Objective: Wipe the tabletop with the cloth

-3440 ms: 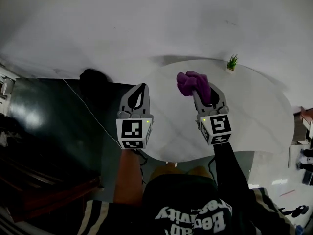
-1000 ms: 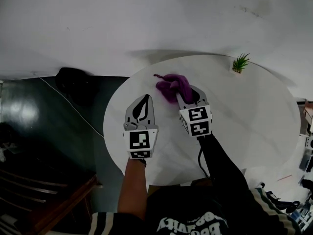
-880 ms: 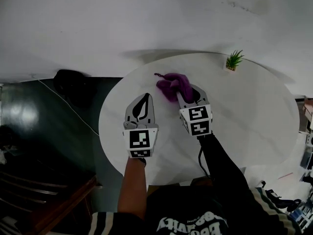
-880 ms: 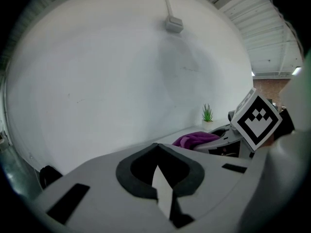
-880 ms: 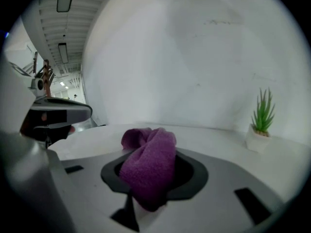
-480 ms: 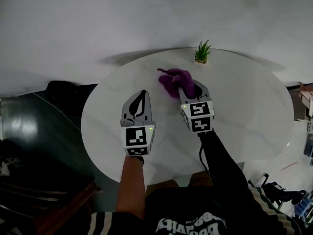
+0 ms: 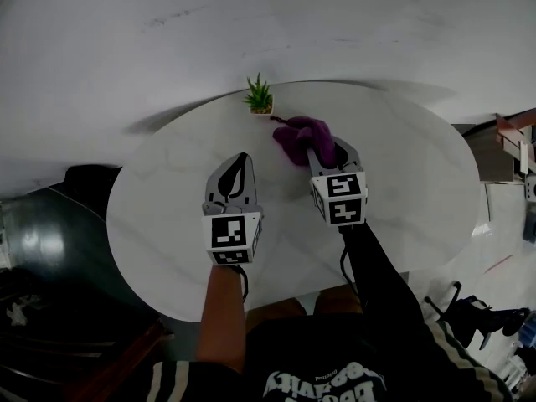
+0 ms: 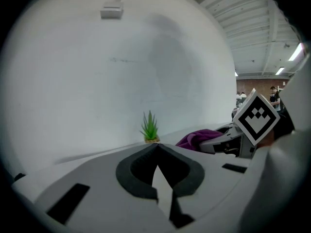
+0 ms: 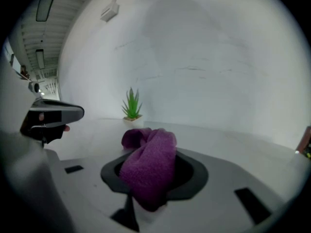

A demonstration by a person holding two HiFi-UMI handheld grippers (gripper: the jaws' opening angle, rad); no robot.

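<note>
Cloth like this soft purple cloth (image 9: 148,166) looks light and floppy, so it should bend and bunch up but not break or slide away. A good place to hold it is a thick fold, so lots of it hangs free for rubbing. The right gripper (image 7: 327,153) has its jaws squeezed on a bunch of it. The rest puffs out past the tips, over the far part of the round white tabletop (image 7: 402,182), near the small green potted plant (image 7: 259,99). I cannot tell if the cloth touches the top. The left gripper (image 7: 240,159) is close beside it, tips together, holding nothing.
</note>
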